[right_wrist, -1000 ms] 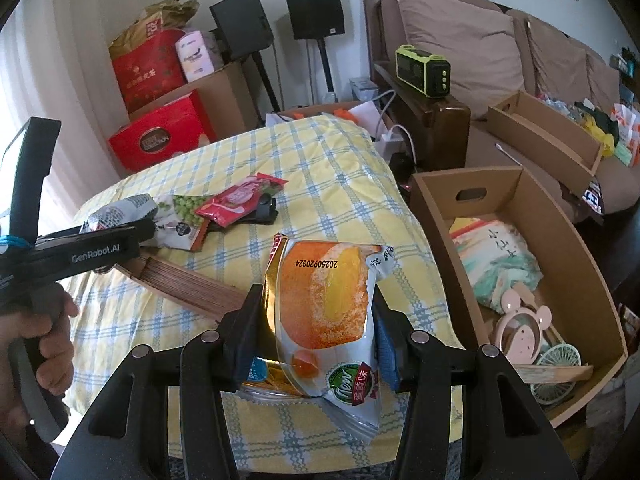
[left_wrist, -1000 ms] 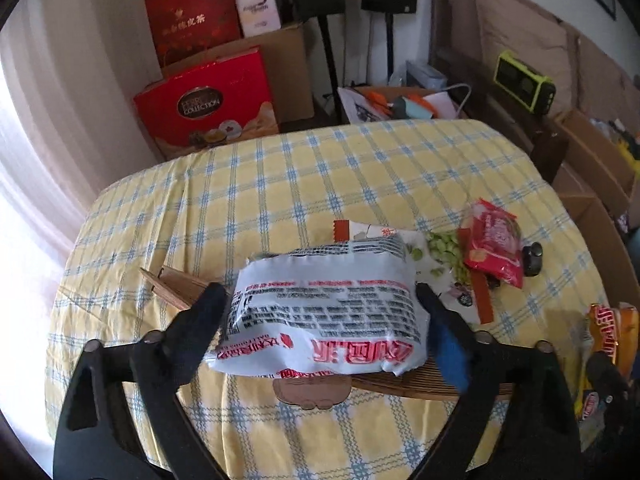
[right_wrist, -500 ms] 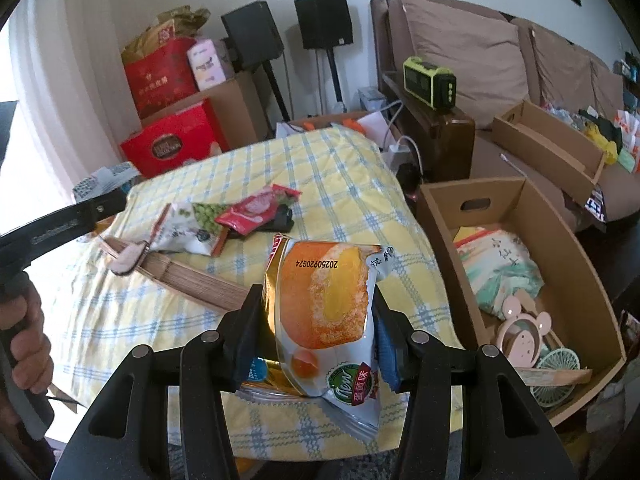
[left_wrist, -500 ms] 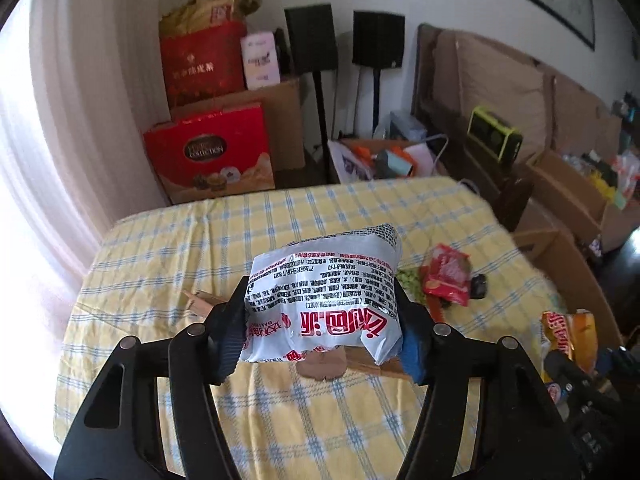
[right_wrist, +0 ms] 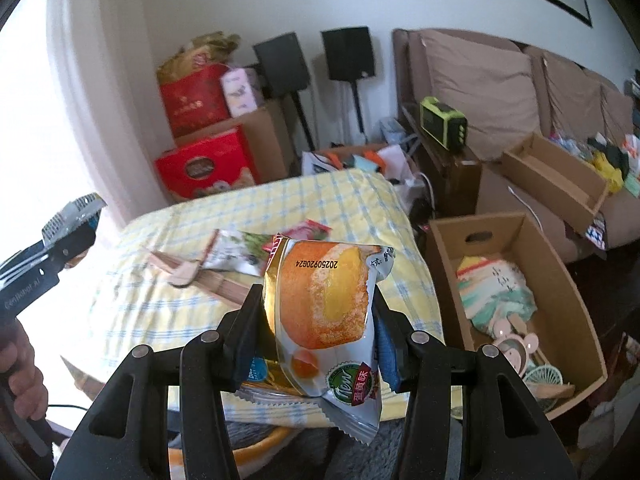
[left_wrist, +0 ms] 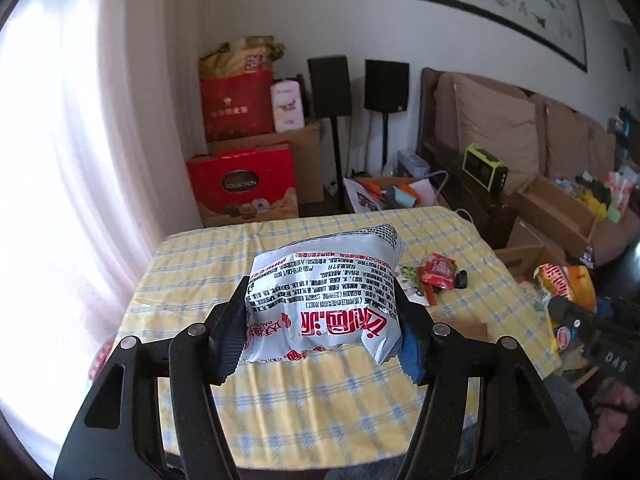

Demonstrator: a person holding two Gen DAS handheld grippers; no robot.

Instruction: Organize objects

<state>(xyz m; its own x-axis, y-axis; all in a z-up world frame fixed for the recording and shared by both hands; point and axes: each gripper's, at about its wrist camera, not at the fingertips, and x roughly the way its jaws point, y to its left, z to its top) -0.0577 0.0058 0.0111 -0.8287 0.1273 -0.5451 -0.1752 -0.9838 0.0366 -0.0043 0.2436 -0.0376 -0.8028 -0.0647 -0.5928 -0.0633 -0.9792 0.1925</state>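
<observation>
Where white packet (left_wrist: 324, 300) sits, tablecloth (left_wrist: 192, 280) hidden.

Living room: sofa (right_wrist: 500, 76), speakers (right_wrist: 347, 53)

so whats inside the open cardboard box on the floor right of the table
The cardboard box holds a folded pale and teal packet, a pink mouse-eared holder and a small round fan. Anything beneath them is covered.

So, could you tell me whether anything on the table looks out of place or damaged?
Nothing looks damaged or spilled. The leftovers just lie loose on the checked tablecloth: a red packet overlapping a green pea packet, and a wooden piece lying askew.
</observation>
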